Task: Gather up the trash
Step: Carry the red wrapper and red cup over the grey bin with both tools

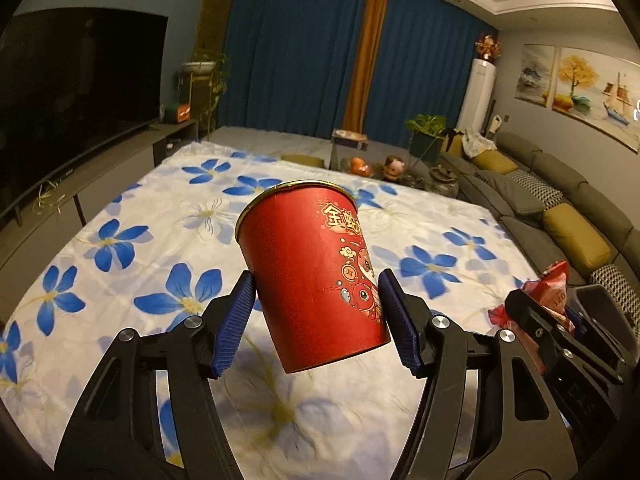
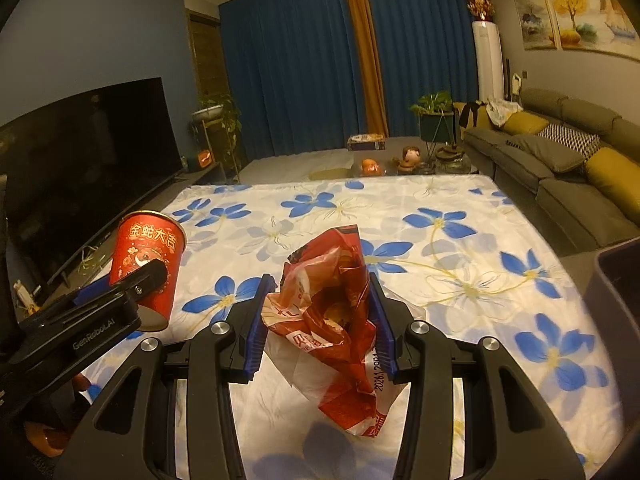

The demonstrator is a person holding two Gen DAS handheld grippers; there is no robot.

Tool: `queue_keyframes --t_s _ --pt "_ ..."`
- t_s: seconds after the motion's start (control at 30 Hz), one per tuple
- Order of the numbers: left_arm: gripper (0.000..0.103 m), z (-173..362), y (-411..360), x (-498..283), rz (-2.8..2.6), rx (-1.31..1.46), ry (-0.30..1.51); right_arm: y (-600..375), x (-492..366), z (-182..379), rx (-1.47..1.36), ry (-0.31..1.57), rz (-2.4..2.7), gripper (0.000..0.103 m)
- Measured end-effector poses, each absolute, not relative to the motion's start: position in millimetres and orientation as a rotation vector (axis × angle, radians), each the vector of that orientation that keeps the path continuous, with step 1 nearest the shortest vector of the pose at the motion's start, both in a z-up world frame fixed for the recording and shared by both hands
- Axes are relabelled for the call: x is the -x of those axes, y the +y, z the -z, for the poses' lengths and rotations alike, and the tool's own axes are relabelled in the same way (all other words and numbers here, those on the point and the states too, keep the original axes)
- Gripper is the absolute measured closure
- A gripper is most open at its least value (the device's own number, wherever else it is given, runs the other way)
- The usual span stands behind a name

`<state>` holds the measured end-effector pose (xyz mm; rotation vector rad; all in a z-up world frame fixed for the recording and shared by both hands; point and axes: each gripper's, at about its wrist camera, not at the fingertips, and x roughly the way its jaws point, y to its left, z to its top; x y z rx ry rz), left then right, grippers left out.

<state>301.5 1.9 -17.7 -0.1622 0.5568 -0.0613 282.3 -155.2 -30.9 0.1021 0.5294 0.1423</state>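
Cup tilts, mouth up-left, clamped in left tongs.

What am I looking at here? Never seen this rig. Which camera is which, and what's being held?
There is no robot arm: a person carries a handheld two-finger gripper in each hand, and each gripper has a fisheye camera looking forward along its fingers.

The left wrist view shows the left gripper. Its blue-padded jaws are clamped on a red paper cup, which hangs tilted above the surface.

The right wrist view shows the right gripper, closed on a crumpled red snack wrapper. The same cup appears at the left edge of that view, and the wrapper at the right edge of the left view.

Below both lies a white cloth with blue flowers. A dark bin sits at the right, probably where the trash goes. Around it is a living room with a TV and a sofa.
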Motion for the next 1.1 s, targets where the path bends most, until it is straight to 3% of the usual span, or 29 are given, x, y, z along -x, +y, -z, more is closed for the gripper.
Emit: queue_keyframes --t_s 0.5,1.1 --pt "0.041 -9.9 -50.1 -224.6 0.142 0.122 0.491 -207.6 -205.3 9.8 -0.074 0.494 -0.092 0.058" --pt "0.041 -24.9 -153.0 -203.5 0.338 0.056 0.447 -294.6 -173.1 -4.8 -0.075 0.435 0.044 0.058"
